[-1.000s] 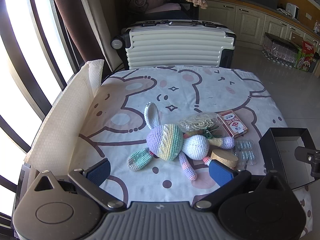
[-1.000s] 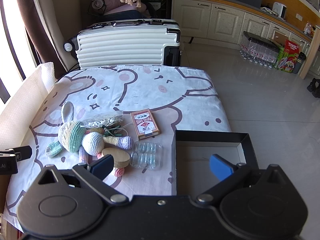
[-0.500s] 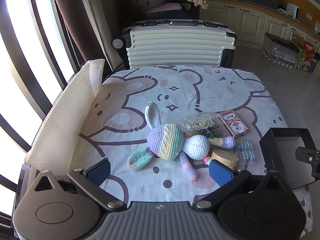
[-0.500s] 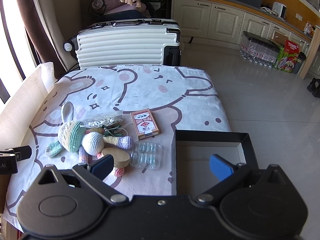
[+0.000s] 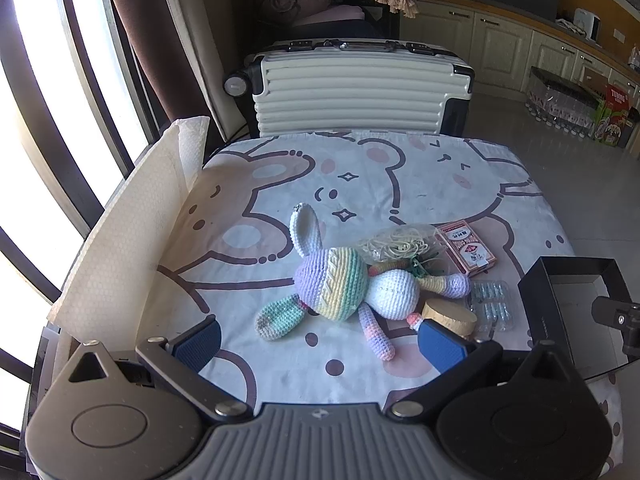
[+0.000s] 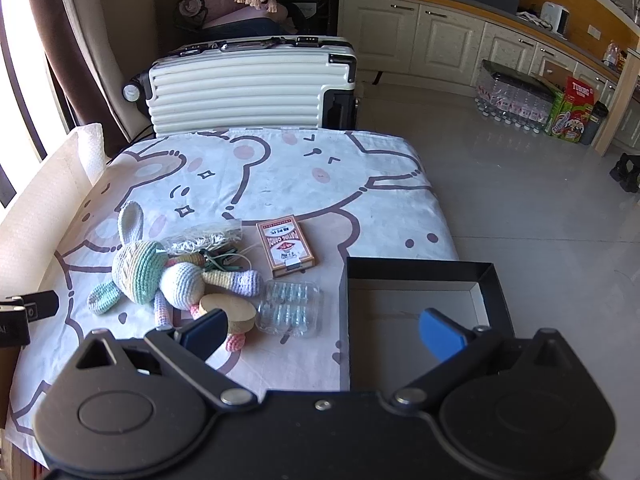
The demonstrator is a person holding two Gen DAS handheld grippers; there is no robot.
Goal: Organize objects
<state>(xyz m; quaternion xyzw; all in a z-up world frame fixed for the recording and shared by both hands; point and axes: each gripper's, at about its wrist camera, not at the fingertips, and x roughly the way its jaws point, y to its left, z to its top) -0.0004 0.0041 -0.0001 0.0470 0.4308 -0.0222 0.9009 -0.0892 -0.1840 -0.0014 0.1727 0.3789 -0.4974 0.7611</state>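
I see the table (image 5: 400,168) under a cartoon-bear cloth filling mid-frame in both views. The black box (image 6: 420,312) sits lower right in the right view, open side up. My right gripper (image 6: 322,332) has its jaws spread wide, empty, straddling the box's left wall. The crochet bunny (image 5: 344,286) lies centre in the left view, just beyond my left gripper (image 5: 320,342), also wide open, touching nothing. The card pack (image 6: 285,246), blister tray (image 6: 290,308) and wooden disc (image 6: 230,310) cluster beside the bunny; the disc possibly overlaps one leg.
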